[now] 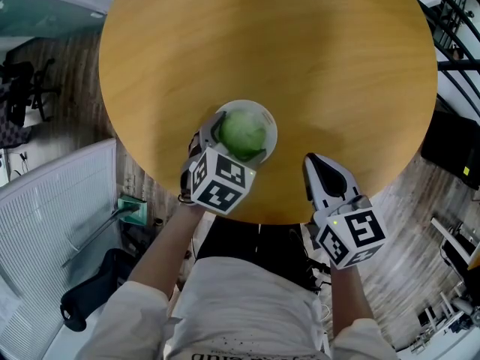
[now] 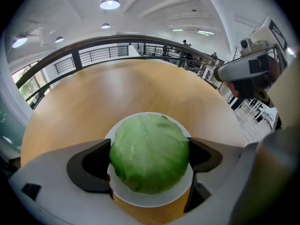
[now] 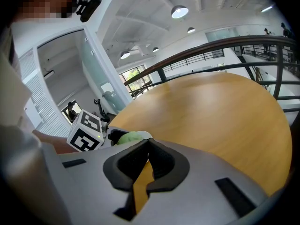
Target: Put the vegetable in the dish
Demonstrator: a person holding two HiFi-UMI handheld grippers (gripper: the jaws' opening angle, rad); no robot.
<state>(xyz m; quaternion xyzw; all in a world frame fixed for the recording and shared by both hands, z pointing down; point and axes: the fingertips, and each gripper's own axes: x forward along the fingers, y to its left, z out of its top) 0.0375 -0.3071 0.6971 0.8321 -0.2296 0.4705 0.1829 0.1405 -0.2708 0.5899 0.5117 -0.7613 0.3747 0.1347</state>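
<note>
A round green cabbage rests in a small white dish near the front edge of the round wooden table. My left gripper reaches over the dish from the front, and its two jaws press the cabbage on both sides above the dish. My right gripper hovers at the table's front edge, to the right of the dish, shut with nothing in it; its tips meet in the right gripper view. That view also catches the cabbage behind the left gripper's marker cube.
The table edge runs just in front of the person's body. A white slatted panel stands on the floor at the left, and dark furniture stands at the right. A dark railing curves behind the table.
</note>
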